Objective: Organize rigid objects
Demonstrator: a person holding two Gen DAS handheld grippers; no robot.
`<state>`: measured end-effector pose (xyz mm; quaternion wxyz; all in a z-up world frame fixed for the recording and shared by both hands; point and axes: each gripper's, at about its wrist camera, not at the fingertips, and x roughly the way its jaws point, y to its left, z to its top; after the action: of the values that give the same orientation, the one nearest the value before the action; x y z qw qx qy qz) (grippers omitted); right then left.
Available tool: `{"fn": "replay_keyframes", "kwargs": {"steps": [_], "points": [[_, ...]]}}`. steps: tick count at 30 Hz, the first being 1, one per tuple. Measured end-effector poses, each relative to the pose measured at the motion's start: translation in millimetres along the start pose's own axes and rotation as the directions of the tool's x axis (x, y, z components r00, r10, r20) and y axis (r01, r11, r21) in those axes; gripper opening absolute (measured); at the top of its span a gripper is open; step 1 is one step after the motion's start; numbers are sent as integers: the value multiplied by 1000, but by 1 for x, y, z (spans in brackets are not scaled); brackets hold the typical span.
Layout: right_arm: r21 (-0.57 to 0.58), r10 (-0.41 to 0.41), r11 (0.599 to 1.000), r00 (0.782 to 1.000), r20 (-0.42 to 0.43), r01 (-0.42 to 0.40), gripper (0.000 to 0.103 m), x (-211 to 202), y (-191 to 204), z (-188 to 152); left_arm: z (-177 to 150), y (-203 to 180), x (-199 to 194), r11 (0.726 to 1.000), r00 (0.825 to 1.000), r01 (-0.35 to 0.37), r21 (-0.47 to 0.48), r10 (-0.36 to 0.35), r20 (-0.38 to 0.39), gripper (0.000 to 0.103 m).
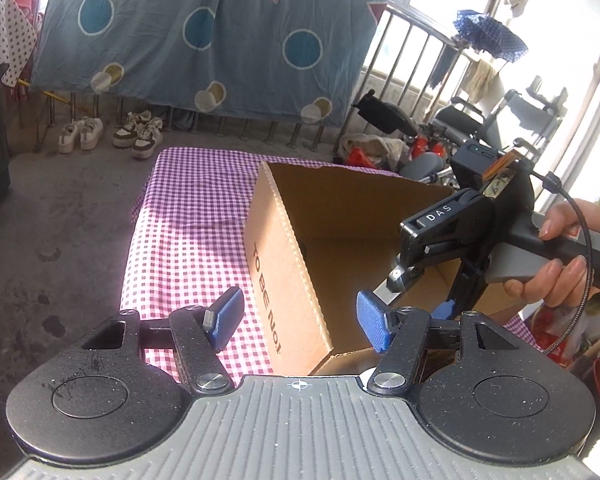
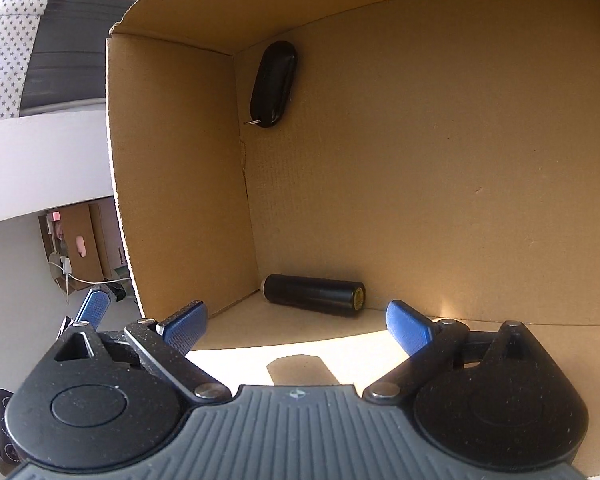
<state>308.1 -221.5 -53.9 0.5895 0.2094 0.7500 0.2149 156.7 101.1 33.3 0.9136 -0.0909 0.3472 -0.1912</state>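
**Hand-held grippers open over the cardboard box**

The right hand-held gripper (image 2: 296,330) points down into the open cardboard box (image 2: 440,152), its blue pads (image 2: 408,330) spread wide apart with nothing between them. A person's hand (image 1: 556,268) grips its handle at the right of the left wrist view, where its jaws reach in over the box's far right side.

The left hand-held gripper (image 1: 300,320) hangs near the box's near corner, its jaws roughly half apart and empty. One blue pad (image 1: 228,316) sits over the checked cloth outside the box wall; the other is over the box opening.

Inside the box, two dark things lie on the floor. A black cylinder (image 2: 314,295) with a yellowish end cap lies on its side in the near left corner, along the near wall and just ahead of the right gripper's pads. A black oval case (image 2: 274,84) with a small metal ring at its lower end lies in the far left corner, close against the left wall. The two are well apart.

The box stands on a bench covered with a purple-and-white checked cloth (image 1: 180,216). Its outer wall carries printed lettering. A patch of sunlight falls across the box floor near the right gripper.
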Motion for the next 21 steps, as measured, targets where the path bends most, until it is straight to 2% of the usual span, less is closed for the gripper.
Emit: {"fn": "replay_keyframes", "kwargs": {"steps": [5, 10, 19, 21], "points": [[44, 25, 999, 998, -56, -23, 98, 18, -5, 10, 0, 3, -1, 1000, 1000, -7, -7, 7, 3, 62], [54, 85, 995, 994, -70, -81, 99, 26, -3, 15, 0, 5, -2, 1000, 1000, -18, -16, 19, 3, 62], [44, 228, 973, 974, 12, -228, 99, 9, 10, 24, 1, 11, -3, 999, 1000, -17, -36, 18, 5, 62], [42, 213, 976, 976, 37, -214, 99, 6, 12, 28, 1, 12, -3, 999, 1000, -22, -41, 22, 2, 62]]}}
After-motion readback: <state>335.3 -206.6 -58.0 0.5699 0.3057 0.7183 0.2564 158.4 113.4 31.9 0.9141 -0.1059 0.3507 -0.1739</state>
